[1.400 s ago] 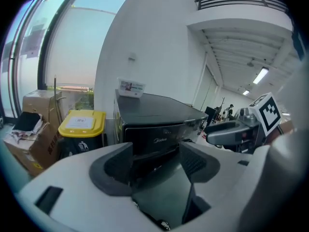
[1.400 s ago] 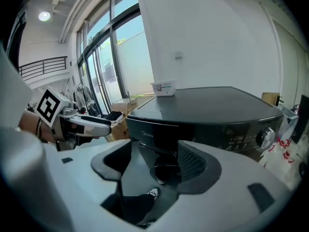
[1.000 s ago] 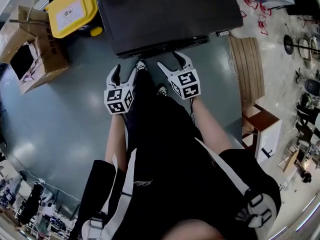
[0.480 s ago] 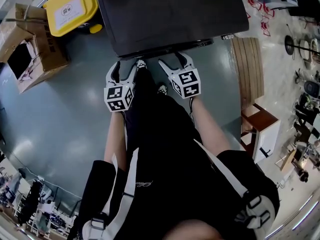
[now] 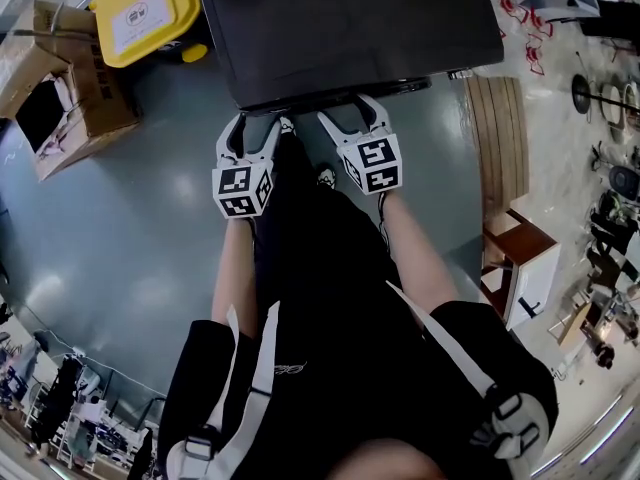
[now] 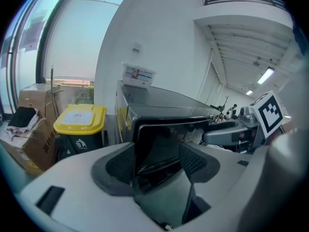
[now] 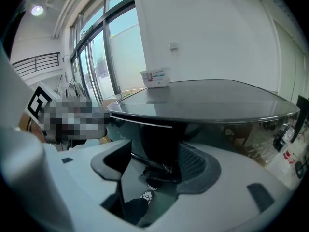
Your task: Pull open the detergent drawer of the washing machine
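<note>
The black washing machine (image 5: 350, 28) stands at the top of the head view, its front edge facing me. Both grippers are up against that edge. My left gripper (image 5: 255, 128) is open at the left part of the front. In the left gripper view its jaws (image 6: 157, 161) stand apart on either side of a dark glossy panel (image 6: 161, 139) at the front's upper left corner, which looks like the detergent drawer. My right gripper (image 5: 347, 113) is open near the middle of the front. Its view shows the gripper (image 7: 154, 163) under the machine's top (image 7: 207, 98), holding nothing.
A yellow-lidded bin (image 5: 145, 13) and an open cardboard box (image 5: 55, 83) stand left of the machine. A white tub (image 6: 138, 75) sits on its top. A wooden bench (image 5: 497, 138) lies to the right. My legs and shoes (image 5: 325, 178) are just below the grippers.
Both grippers have moved forward to the machine's front edge. Their jaws have stayed open.
</note>
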The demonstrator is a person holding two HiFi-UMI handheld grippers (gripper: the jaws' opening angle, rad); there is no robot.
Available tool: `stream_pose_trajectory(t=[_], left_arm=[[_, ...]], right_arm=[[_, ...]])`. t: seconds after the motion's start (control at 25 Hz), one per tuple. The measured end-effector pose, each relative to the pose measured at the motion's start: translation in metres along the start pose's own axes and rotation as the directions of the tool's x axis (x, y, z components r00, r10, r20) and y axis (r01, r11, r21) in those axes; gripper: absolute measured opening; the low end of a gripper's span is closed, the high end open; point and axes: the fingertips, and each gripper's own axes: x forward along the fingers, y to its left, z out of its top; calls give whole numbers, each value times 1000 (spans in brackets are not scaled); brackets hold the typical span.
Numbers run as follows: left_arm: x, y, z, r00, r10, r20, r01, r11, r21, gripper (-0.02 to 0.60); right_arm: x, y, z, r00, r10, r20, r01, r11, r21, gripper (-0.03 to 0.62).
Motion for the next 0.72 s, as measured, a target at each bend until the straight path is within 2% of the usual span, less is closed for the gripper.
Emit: stream_pose_trajectory(t=[0.24, 0.52, 0.72], left_arm=[[3, 1, 2, 1000, 10, 10, -10, 1000, -27, 295], [5, 5, 7, 999, 34, 28, -32, 997, -65, 293], [7, 3, 8, 997, 67, 31, -64, 994, -90, 293]], right_arm=[[1, -3, 0, 1000, -18, -3, 18, 1000, -6, 291], [4, -5, 5, 998, -66, 21, 65, 997, 33, 279], [5, -8, 3, 994, -103, 23, 102, 995, 21, 277]])
